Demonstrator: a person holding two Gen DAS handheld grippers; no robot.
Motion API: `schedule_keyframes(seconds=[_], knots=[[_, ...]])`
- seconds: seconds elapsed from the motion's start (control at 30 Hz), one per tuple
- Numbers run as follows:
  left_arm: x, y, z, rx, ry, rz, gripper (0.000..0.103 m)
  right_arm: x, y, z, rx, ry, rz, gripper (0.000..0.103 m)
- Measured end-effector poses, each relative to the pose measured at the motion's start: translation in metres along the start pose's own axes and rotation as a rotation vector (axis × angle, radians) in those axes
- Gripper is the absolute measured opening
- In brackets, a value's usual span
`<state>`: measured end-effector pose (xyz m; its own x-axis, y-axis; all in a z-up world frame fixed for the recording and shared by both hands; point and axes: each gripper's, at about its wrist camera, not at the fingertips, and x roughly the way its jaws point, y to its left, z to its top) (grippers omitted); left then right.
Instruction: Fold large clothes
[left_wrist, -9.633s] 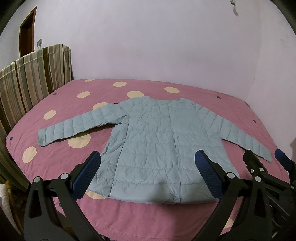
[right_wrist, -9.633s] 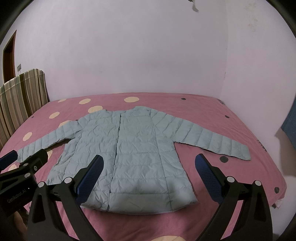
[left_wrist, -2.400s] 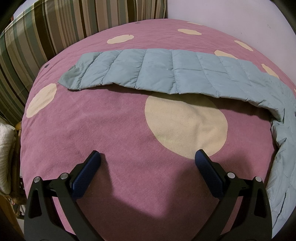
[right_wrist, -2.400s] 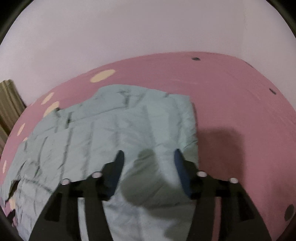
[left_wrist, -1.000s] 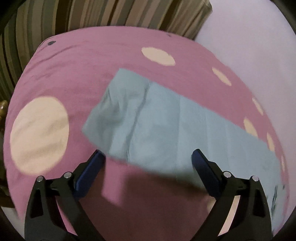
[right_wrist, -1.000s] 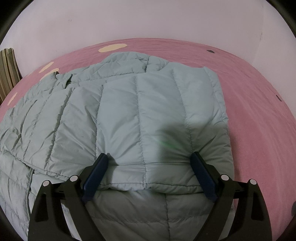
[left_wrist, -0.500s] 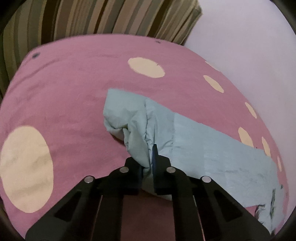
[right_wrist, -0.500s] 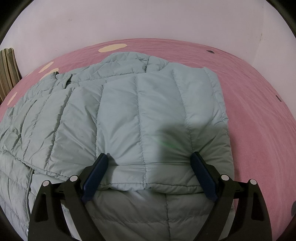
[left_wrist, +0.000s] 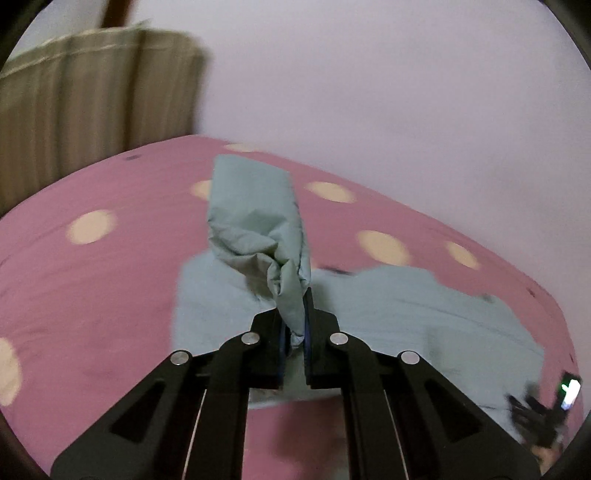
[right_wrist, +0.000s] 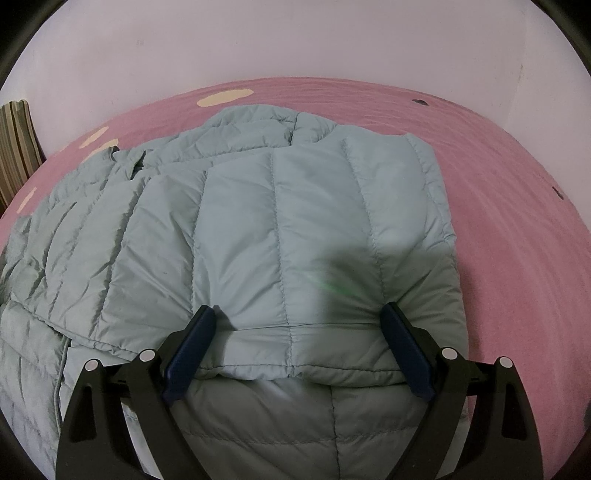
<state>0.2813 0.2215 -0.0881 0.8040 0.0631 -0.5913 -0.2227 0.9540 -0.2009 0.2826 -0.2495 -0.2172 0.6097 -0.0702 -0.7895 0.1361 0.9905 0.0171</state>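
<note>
A pale blue quilted jacket (right_wrist: 258, 229) lies on a pink bed. Its right sleeve (right_wrist: 388, 206) is folded across the body. My right gripper (right_wrist: 297, 350) is open, its blue pads either side of the folded sleeve's cuff edge, empty. In the left wrist view my left gripper (left_wrist: 293, 332) is shut on the cuff end of the left sleeve (left_wrist: 258, 221) and holds it lifted above the bed, over the jacket body (left_wrist: 424, 317). The view is blurred by motion.
The pink bedspread (left_wrist: 92, 280) has cream dots (left_wrist: 382, 245). A striped headboard (left_wrist: 92, 92) stands at the left. A pale wall (left_wrist: 369, 92) runs behind the bed. The right gripper shows at the left wrist view's right edge (left_wrist: 543, 413).
My left gripper has shut on the left sleeve's cuff, lifted it and swung it toward the jacket body. My right gripper has stayed open over the folded right sleeve.
</note>
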Motion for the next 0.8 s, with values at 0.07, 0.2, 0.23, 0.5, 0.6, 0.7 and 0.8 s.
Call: schedule_keyframes(seconds=[0.07, 0.2, 0.23, 0.5, 0.6, 0.7, 0.8], knots=[[0.007, -0.048, -0.005, 0.068, 0.015, -0.058, 0.006, 0.000, 0.000, -0.001, 0.004, -0.001, 0.001, 0.090], [0.027, -0.132, -0.026, 0.183, 0.058, -0.138, 0.006, -0.001, 0.001, -0.001, 0.010, -0.004, 0.006, 0.090], [0.031, -0.144, -0.030, 0.198, 0.069, -0.154, 0.006, -0.001, 0.002, -0.001, 0.009, -0.003, 0.004, 0.090], [0.068, -0.227, -0.094, 0.337, 0.177, -0.182, 0.006, -0.002, 0.003, -0.002, 0.018, -0.007, 0.010, 0.090], [0.074, -0.241, -0.115, 0.371, 0.209, -0.175, 0.006, -0.002, 0.004, -0.002, 0.019, -0.007, 0.010, 0.090], [0.073, -0.248, -0.123, 0.397, 0.216, -0.176, 0.008, -0.002, 0.005, -0.003, 0.020, -0.007, 0.009, 0.090], [0.064, -0.253, -0.124, 0.393, 0.210, -0.192, 0.037, -0.002, 0.005, -0.003, 0.020, -0.007, 0.009, 0.090]])
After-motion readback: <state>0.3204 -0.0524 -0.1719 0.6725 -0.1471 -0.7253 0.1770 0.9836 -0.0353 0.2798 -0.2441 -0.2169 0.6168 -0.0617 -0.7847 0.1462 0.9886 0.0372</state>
